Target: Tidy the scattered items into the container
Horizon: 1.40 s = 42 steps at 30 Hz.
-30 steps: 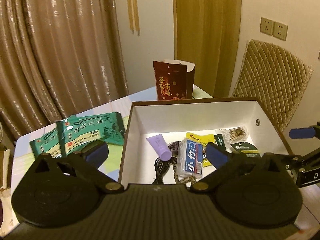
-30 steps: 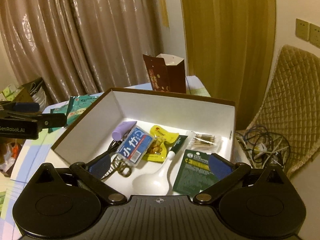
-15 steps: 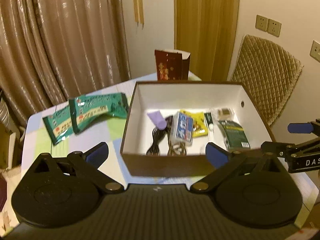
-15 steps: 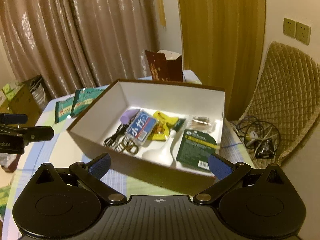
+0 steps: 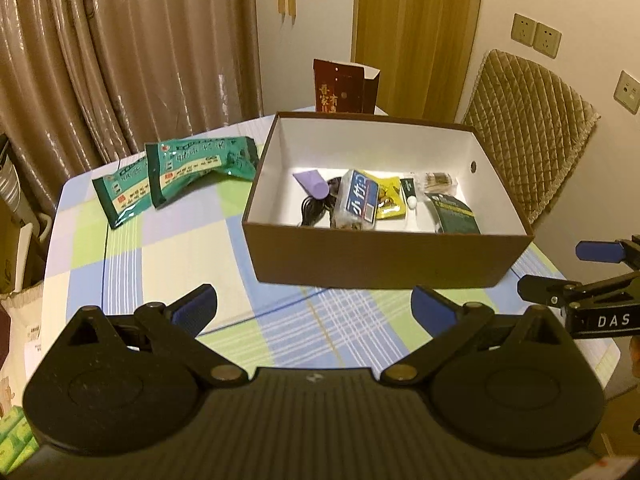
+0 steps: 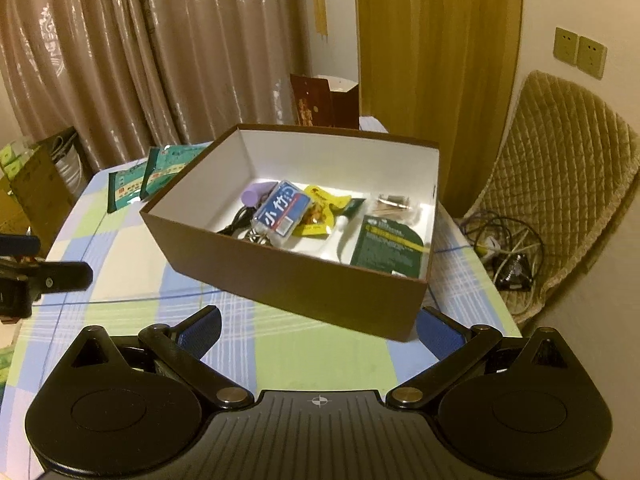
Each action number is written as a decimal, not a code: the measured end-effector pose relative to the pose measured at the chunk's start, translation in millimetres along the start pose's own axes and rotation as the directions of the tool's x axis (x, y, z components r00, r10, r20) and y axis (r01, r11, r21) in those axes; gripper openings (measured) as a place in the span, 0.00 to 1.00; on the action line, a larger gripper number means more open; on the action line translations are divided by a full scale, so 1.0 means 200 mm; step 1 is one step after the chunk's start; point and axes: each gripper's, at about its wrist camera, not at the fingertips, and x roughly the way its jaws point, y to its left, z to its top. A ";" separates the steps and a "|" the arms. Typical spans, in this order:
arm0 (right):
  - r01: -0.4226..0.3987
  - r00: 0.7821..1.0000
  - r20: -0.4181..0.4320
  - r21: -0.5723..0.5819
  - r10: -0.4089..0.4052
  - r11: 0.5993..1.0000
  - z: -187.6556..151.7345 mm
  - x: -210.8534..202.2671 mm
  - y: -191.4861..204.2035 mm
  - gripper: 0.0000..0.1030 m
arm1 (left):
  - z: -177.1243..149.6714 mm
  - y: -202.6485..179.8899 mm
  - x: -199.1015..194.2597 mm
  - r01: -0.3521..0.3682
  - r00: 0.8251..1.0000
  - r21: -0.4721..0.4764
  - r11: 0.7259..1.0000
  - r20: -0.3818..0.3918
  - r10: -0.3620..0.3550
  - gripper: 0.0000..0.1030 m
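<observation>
A brown box (image 5: 384, 258) with a white inside sits on the checked tablecloth (image 5: 180, 248), toward the far right part of the table. Inside it lie a purple tube (image 5: 313, 185), a black cable (image 5: 310, 210), a blue and white packet (image 5: 357, 200), a yellow sachet (image 5: 390, 199), a small dark green tube with a white cap (image 5: 409, 191), a clear bag of small sticks (image 5: 437, 181) and a dark green pouch (image 5: 456, 214). The purple tube and cable are at the left end, the blue packet leans over them, the yellow sachet is just beside it, and the green pouch rests against the near wall at the right end.

Two green snack bags (image 5: 176, 170) lie outside the box on the cloth, just to its left, overlapping each other. Behind the box stands a dark red paper bag (image 5: 342, 92) with gold characters.

The left gripper (image 5: 314, 312) hangs over the near part of the table, its blue-padded fingers spread wide and holding nothing, well short of the box. The right gripper (image 6: 318, 330) is likewise spread apart and empty, with the near corner of the box between its fingertips in the view; whether it touches cannot be told.

Beyond the table are tan curtains (image 5: 120, 52), a wooden door (image 5: 416, 32), and a chair with a quilted cover (image 5: 528, 132). A tangle of cords (image 6: 508, 248) lies on the floor at the right.
</observation>
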 end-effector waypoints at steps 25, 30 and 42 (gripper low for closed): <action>0.040 0.998 -0.044 -0.051 -0.042 0.998 -0.13 0.01 0.16 0.98 | -0.20 0.01 0.00 0.003 0.998 0.029 1.000 -0.056 -0.001 0.99; 0.047 0.997 -0.050 -0.059 -0.050 0.997 -0.15 0.01 0.17 0.98 | -0.22 0.01 0.01 0.003 0.998 0.032 0.999 -0.062 -0.001 0.99; 0.055 0.996 -0.072 -0.060 -0.060 0.997 -0.20 0.01 0.18 0.98 | -0.27 -0.01 0.02 0.008 0.997 0.052 0.999 -0.078 -0.004 0.99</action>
